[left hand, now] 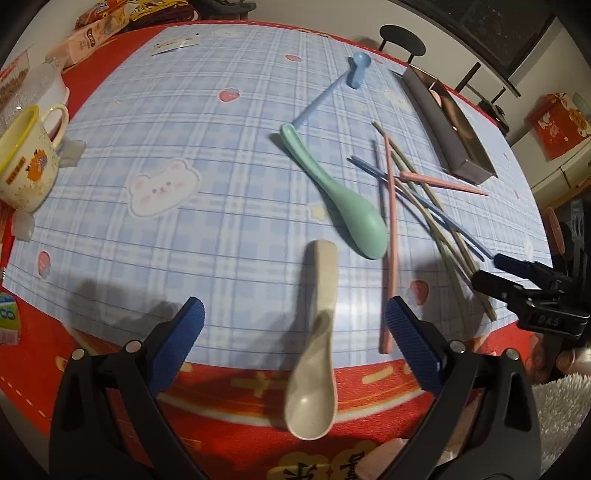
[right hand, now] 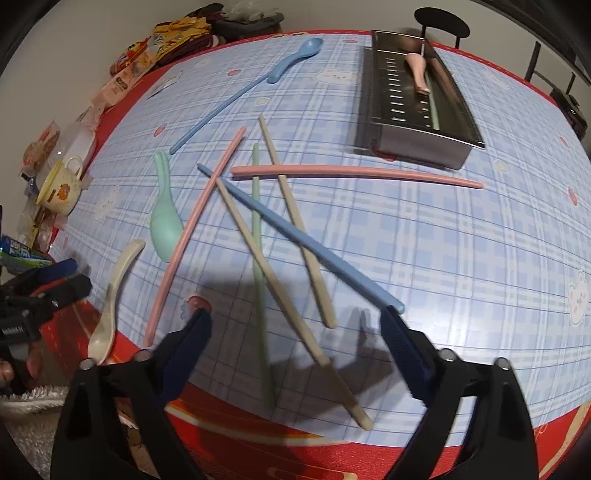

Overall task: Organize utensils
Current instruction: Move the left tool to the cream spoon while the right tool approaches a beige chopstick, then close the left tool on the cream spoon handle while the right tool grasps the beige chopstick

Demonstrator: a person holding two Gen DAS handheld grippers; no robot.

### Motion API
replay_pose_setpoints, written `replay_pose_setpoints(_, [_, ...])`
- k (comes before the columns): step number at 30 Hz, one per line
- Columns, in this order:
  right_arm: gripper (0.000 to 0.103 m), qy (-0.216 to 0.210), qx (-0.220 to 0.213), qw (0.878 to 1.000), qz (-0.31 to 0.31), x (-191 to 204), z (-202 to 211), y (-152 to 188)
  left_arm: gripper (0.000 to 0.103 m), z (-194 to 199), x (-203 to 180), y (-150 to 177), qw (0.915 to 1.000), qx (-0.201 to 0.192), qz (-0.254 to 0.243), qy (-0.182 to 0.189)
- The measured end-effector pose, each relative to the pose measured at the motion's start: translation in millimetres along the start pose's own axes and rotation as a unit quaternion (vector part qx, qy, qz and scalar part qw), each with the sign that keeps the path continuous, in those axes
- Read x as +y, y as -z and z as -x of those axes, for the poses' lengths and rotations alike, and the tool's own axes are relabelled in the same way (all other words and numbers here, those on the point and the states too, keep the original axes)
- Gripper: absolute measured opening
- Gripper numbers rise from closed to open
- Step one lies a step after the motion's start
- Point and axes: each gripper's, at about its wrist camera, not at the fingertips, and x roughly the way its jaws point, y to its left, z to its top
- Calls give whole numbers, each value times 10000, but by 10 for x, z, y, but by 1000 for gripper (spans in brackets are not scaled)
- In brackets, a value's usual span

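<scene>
My left gripper (left hand: pixel 293 314) is open above a beige spoon (left hand: pixel 314 354) that lies between its fingers at the near table edge. A green spoon (left hand: pixel 340 195) lies beyond it, a blue spoon (left hand: pixel 356 70) farther back. My right gripper (right hand: pixel 297 325) is open over a crossed pile of chopsticks: a blue one (right hand: pixel 295 232), two beige ones (right hand: pixel 291 310), a green one (right hand: pixel 258 258) and two pink ones (right hand: pixel 354 173). A metal utensil tray (right hand: pixel 417 144) at the far right holds a pink spoon (right hand: pixel 417 70) and a green chopstick.
A blue plaid mat (left hand: pixel 184 147) covers the red table. A yellow-rimmed mug (left hand: pixel 26 162) and snack packets stand at the left edge. A black chair (right hand: pixel 441 18) stands behind the table. The right gripper shows at the right of the left wrist view (left hand: pixel 524 280).
</scene>
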Motion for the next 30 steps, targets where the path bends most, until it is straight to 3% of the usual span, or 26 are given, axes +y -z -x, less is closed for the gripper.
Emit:
replay_pose_setpoints(6, [63,-131,-46,9998,155,37,0,-21,91,-12,-81,-17,9998,-63,-40,159])
replay_pose_setpoints(8, [50,-202,-67,9996,201,44,-3,-33,79,-29,-97,-38,9998,-43,-85,202])
replay_pose_setpoints(13, [30,-271,-59,9988,401,77,-66,-110,62,-82,-88,-68,9995,50,-54,320])
replay_pose_setpoints(16, [29,-212,-40,9987,471,75,-127,-158,55,-98,-88,-77,9993,70,-71,367])
replay_pose_setpoints(22, [24,-130,71,9983,568,57,-224,-190,51,-153,-61,-59,9988,198,-34,436])
replay_pose_setpoints(26, [12,-241,84,9979,593,79,-217,-182,49,-189,-43,-56,9985,251,14,487])
replay_pose_setpoints(30, [8,-316,130,9966,748,158,-226,-167,43,-233,-71,-61,9982,314,-45,516])
